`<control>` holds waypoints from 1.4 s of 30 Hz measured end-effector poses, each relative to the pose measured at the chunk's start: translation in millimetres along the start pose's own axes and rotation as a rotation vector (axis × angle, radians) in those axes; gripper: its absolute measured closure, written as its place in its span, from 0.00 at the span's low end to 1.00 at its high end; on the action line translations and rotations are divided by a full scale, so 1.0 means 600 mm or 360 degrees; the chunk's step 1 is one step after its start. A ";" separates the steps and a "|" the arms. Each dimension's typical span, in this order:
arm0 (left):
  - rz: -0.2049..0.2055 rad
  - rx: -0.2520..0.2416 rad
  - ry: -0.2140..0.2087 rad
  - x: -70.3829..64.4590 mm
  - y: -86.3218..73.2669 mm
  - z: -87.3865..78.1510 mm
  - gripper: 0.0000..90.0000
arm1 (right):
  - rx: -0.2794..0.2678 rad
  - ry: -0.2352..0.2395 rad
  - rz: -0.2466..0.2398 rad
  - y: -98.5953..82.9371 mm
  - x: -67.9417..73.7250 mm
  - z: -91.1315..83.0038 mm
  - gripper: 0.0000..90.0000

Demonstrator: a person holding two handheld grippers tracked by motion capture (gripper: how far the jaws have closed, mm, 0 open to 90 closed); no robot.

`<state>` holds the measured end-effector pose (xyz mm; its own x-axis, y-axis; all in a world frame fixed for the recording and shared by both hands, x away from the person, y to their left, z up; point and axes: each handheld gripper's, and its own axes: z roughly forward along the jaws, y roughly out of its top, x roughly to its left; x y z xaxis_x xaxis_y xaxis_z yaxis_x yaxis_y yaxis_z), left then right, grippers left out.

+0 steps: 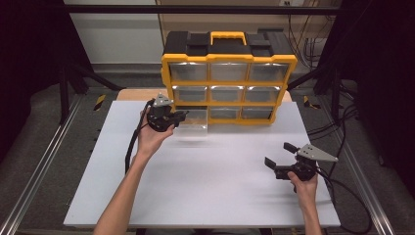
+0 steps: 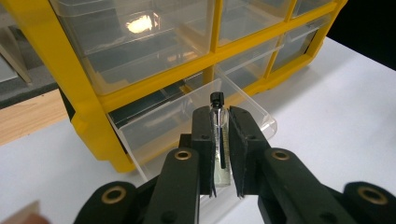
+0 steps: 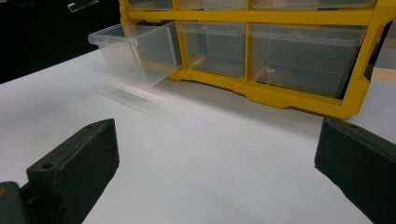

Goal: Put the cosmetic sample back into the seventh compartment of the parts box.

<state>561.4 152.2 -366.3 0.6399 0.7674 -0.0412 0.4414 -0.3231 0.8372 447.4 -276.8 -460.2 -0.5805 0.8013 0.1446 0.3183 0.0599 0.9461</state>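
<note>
Looking down from the high view, a yellow plastic organizer [image 1: 228,83] with a black top and a yellow handle stands at the far edge of the smooth white bench [image 1: 205,191]. It carries three rows of clear, boxy drawers. The bottom-left drawer [image 1: 192,120] is pulled out toward the left claw [image 1: 182,116], which sits just at its front. The right claw [image 1: 279,159] is held low over the bench, well apart from the organizer, jaws spread.

In the left gripper view, the left claw [image 2: 220,140] is clamped on a small clear glass vial [image 2: 218,135] with a black cap, held upright between the flat black pads. The vial is over the front of the open drawer [image 2: 187,121], whose thin transparent walls show nothing inside.

In the right gripper view, the right claw [image 3: 215,158] stands wide apart with bare bench between its blocky black jaws. The open drawer [image 3: 137,51] juts out of the yellow frame; the neighbouring drawers are shut and look empty.
</note>
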 end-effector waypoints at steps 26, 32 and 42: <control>0.0010 0.0056 0.0036 0.018 0.006 0.038 0.89 | -0.0001 0.0000 0.0006 0.000 0.000 -0.001 0.01; 0.0022 0.0073 0.0035 0.022 0.003 0.048 0.89 | 0.0000 0.0002 0.0006 0.000 -0.001 -0.001 0.01; 0.0027 0.0107 0.0051 0.030 -0.005 0.065 0.89 | -0.0002 0.0000 0.0005 0.000 -0.001 -0.002 0.01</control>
<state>596.4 145.3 -390.7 0.6277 0.7784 -0.0093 0.4726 -0.3716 0.7991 447.0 -278.1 -459.8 -0.5798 0.8013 0.1476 0.3190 0.0566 0.9460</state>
